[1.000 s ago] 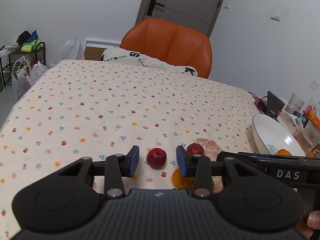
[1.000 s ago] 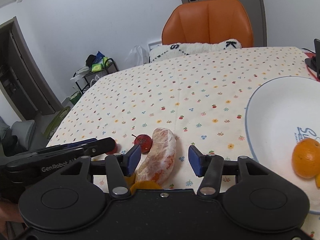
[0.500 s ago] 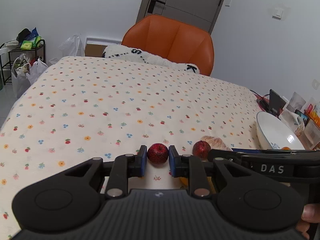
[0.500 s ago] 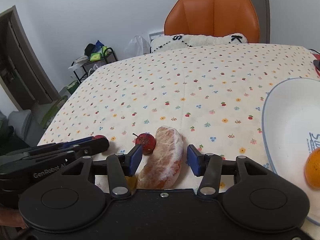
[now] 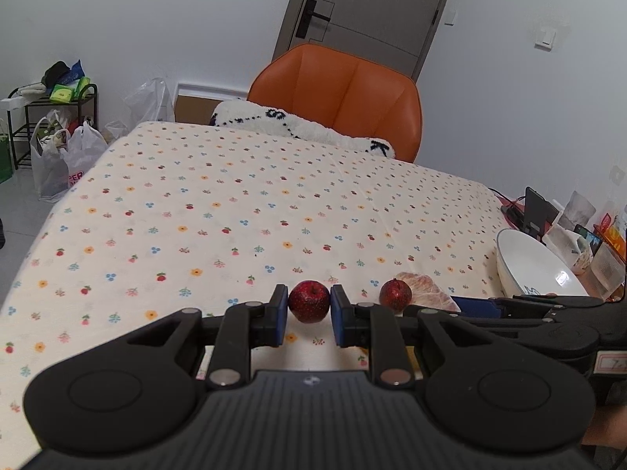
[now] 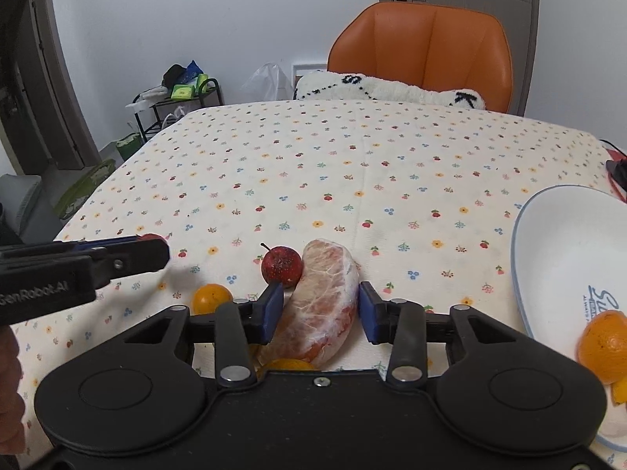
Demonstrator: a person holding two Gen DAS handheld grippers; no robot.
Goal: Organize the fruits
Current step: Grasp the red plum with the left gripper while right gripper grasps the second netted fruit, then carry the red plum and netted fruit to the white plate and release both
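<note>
A small red fruit (image 5: 309,300) sat low in the centre of the left wrist view, clenched between the 2 blue pads of the left gripper (image 5: 309,309), which touched it on both sides. In the right wrist view that gripper (image 6: 156,248) entered from the left edge, and only a sliver of red showed at its tip.

A second small red fruit (image 5: 395,294), with a stem, lay just right of the first on the flowered tablecloth (image 5: 235,211); in the right wrist view it (image 6: 281,265) touched the upper left end of a peeled citrus segment (image 6: 325,297).

The right gripper (image 6: 320,305) had its pads standing on either side of that segment, the left pad close against it and the right pad just apart, so the fingers looked released rather than grasping.

Only the right wrist view showed a small orange fruit (image 6: 211,298) at lower left of the segment, and an orange (image 6: 603,342) in the white bowl (image 6: 548,243) at the right edge. The left wrist view showed the bowl (image 5: 525,258) at middle right, with its contents hidden.
</note>
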